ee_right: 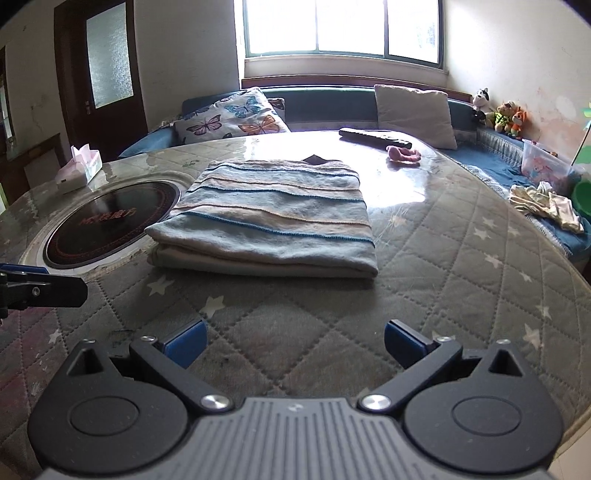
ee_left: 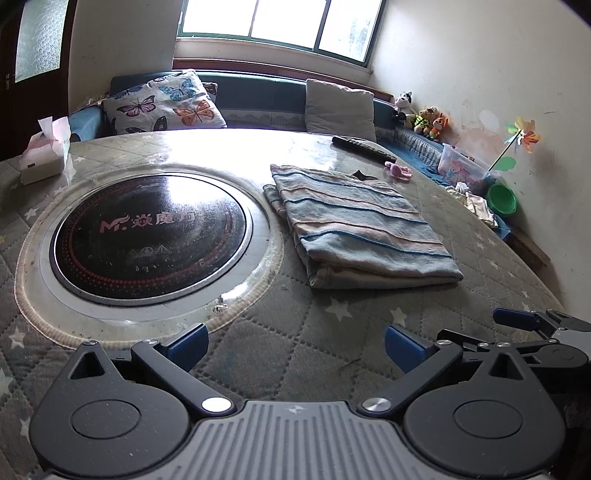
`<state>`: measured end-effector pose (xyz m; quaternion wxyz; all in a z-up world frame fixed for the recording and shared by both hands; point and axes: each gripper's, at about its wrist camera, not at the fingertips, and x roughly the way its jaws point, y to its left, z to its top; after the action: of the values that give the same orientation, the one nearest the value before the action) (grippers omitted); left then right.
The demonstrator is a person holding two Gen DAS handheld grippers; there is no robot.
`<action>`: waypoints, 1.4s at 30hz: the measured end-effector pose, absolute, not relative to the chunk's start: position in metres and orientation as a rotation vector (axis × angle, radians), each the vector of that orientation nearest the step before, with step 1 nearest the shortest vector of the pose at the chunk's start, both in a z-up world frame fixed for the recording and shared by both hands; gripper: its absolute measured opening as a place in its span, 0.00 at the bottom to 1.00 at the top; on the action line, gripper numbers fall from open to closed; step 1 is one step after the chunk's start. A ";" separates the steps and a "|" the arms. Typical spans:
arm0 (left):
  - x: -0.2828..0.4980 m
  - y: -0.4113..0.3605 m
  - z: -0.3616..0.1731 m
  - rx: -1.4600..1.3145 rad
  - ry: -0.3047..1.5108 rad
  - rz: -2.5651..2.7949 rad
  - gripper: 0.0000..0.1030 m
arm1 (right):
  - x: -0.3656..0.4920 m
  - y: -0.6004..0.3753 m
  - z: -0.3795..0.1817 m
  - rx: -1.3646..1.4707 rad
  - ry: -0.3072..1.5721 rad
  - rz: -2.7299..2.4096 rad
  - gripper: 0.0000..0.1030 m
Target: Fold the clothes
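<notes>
Both my wrist cameras look forward low over the quilted table (ee_left: 332, 350) toward the window (ee_right: 343, 29). My left view sits nearer the round cooktop (ee_left: 151, 236); my right faces the folded striped garment (ee_right: 273, 214). Both views share them.

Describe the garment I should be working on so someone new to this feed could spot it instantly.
Start at the round quilted table with the black glass cooktop set into it. Just beside the cooktop, toward the remote control, lies the folded garment. It is the only cloth on the tabletop: a pale blue and beige rectangle crossed by thin dark blue stripes.
</notes>
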<state>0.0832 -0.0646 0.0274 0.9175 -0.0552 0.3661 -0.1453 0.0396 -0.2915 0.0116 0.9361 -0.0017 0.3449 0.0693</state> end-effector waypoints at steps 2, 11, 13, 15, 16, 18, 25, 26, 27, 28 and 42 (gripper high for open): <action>0.082 -0.065 0.027 -0.116 0.758 -0.301 1.00 | 0.038 -0.291 0.012 -0.004 0.704 0.140 1.00; 0.076 -0.067 0.026 -0.107 0.771 -0.296 1.00 | 0.033 -0.284 0.010 -0.042 0.720 0.094 1.00; 0.076 -0.067 0.025 -0.102 0.775 -0.292 1.00 | 0.033 -0.284 0.009 -0.041 0.724 0.092 1.00; 0.076 -0.067 0.024 -0.097 0.780 -0.285 1.00 | 0.033 -0.284 0.007 -0.040 0.729 0.091 1.00; 0.076 -0.067 0.023 -0.096 0.783 -0.284 1.00 | 0.033 -0.284 0.007 -0.040 0.731 0.090 1.00; 0.077 -0.068 0.023 -0.090 0.784 -0.282 1.00 | 0.034 -0.285 0.006 -0.039 0.734 0.086 1.00; 0.078 -0.073 0.021 -0.068 0.790 -0.295 1.00 | 0.036 -0.284 0.007 -0.038 0.736 0.079 1.00; 0.078 -0.074 0.020 -0.065 0.792 -0.295 1.00 | 0.036 -0.284 0.007 -0.038 0.736 0.080 1.00; 0.078 -0.074 0.020 -0.062 0.794 -0.294 1.00 | 0.036 -0.284 0.007 -0.038 0.736 0.083 1.00; 0.078 -0.075 0.019 -0.059 0.796 -0.293 1.00 | 0.037 -0.283 0.007 -0.039 0.737 0.084 1.00; 0.081 -0.075 0.015 -0.044 0.812 -0.283 1.00 | 0.040 -0.278 0.007 -0.035 0.737 0.095 1.00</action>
<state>0.0809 -0.0746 0.0145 0.9087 -0.0215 0.3938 -0.1370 0.0399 -0.2779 0.0070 0.9317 -0.0170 0.3598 0.0466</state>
